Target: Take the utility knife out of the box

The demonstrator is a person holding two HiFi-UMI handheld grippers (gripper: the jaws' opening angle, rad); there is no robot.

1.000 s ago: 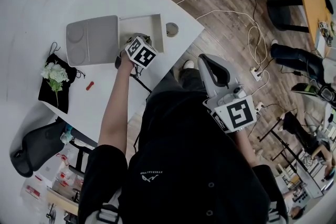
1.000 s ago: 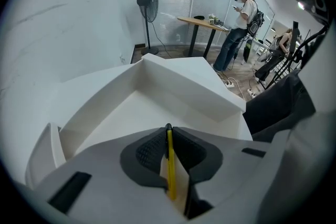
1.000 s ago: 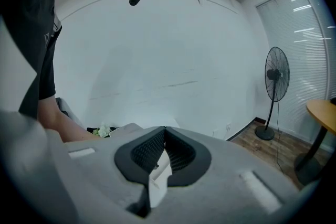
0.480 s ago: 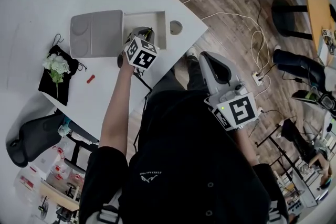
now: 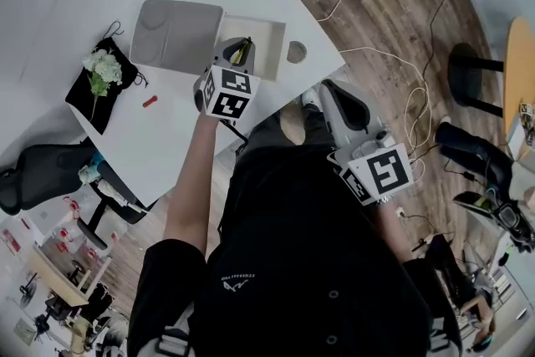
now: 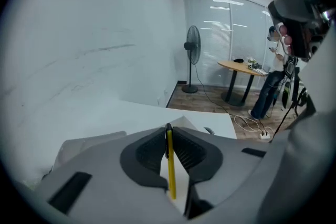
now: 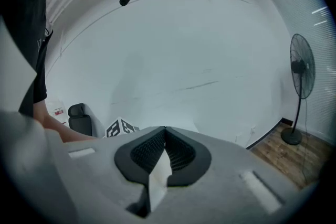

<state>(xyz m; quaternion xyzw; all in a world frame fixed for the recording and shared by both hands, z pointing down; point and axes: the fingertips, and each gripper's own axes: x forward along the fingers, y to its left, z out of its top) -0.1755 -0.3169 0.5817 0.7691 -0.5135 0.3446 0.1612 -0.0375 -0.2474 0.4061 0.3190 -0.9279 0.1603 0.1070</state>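
Note:
The grey box stands open on the white table, its lid folded out flat to the left. My left gripper hangs above the box's front part, shut on the yellow utility knife. In the left gripper view the thin yellow knife stands edge-on between the dark pads, with its tip at my left gripper. My right gripper is off the table by the person's body. In the right gripper view my right gripper has its tips together, with nothing in them.
A black pouch with white flowers and a small red thing lie at the table's left. A round cable hole sits right of the box. An office chair stands lower left, cables cross the wooden floor, and a fan stands beyond.
My left gripper has risen out of the box with the yellow knife in its jaws and has turned. The head view has shifted. The right gripper has stayed about where it was.

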